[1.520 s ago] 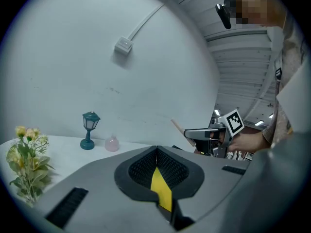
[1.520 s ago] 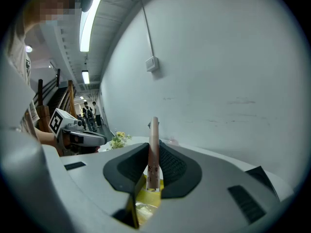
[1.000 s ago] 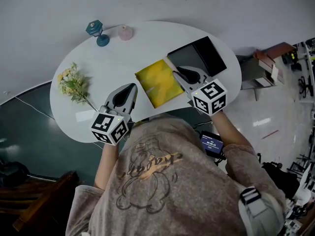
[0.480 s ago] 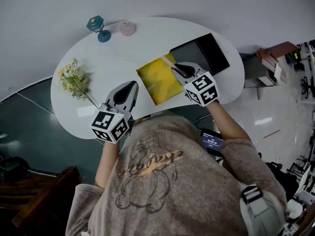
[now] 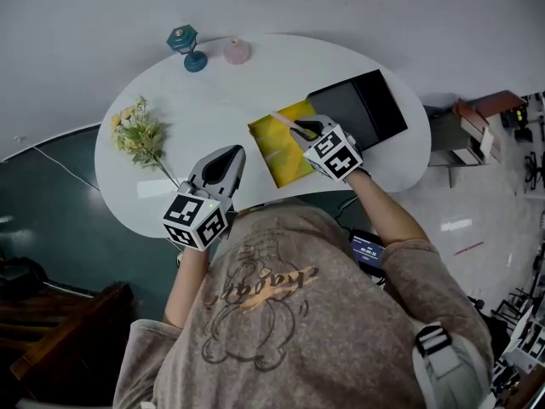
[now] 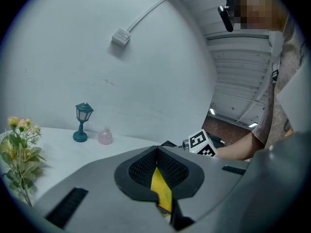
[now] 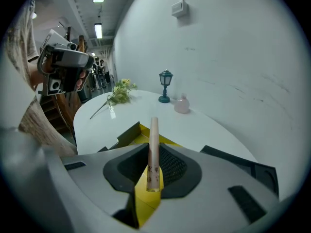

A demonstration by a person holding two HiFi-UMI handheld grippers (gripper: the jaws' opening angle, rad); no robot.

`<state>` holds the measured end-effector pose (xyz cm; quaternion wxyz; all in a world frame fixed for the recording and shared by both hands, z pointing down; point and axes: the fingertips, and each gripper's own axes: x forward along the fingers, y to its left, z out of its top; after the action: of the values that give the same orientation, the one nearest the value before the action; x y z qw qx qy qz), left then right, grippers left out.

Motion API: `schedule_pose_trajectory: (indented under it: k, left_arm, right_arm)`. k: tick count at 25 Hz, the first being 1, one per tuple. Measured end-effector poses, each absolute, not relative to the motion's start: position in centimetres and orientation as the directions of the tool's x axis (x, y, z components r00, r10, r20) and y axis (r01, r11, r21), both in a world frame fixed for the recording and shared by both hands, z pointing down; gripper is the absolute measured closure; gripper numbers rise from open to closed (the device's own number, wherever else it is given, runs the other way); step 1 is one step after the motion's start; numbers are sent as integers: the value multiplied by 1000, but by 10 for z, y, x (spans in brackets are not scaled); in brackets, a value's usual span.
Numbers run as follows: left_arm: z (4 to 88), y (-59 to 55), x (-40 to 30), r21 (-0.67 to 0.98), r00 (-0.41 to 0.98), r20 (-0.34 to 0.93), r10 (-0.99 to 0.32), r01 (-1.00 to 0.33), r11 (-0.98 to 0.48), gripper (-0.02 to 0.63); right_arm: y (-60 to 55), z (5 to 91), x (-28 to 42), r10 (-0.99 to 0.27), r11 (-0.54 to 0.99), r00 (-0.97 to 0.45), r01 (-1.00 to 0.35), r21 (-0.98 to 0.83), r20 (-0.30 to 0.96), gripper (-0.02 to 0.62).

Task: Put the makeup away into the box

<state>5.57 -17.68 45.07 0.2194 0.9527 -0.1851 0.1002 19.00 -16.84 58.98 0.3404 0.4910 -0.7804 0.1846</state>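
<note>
On the table (image 5: 213, 92), the box (image 5: 274, 153) lies between the flowers (image 5: 136, 130) at left and a tray (image 5: 362, 109) at right.

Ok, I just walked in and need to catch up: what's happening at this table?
A person is putting makeup away with tongs in each hand. The right tongs grip a slim pink tube above the open yellow box; it is not yet set inside. The left tongs are shut and empty, held over the white table beside the box. What looks like a black lid lies on the box's other side.
</note>
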Motion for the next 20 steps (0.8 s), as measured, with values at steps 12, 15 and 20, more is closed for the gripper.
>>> schedule_pose_trajectory:
  k: [12,15,20]
  left_arm:
    - [455,-178,49,399,910,278,-307,-400,-825,584]
    - [458,-180,47,404,908,281,-310,-405,-821,584]
    - [459,-182,42,410,905,281,-319,-414,-813,584]
  right_arm:
    - [-170,632,172,-509,562,-267,-823,81,818,525]
    - [-172,639,167,-485,586,-264,-806,86,834,525]
    - [-174,649,159,-443,619,-263,-781,80,857,525]
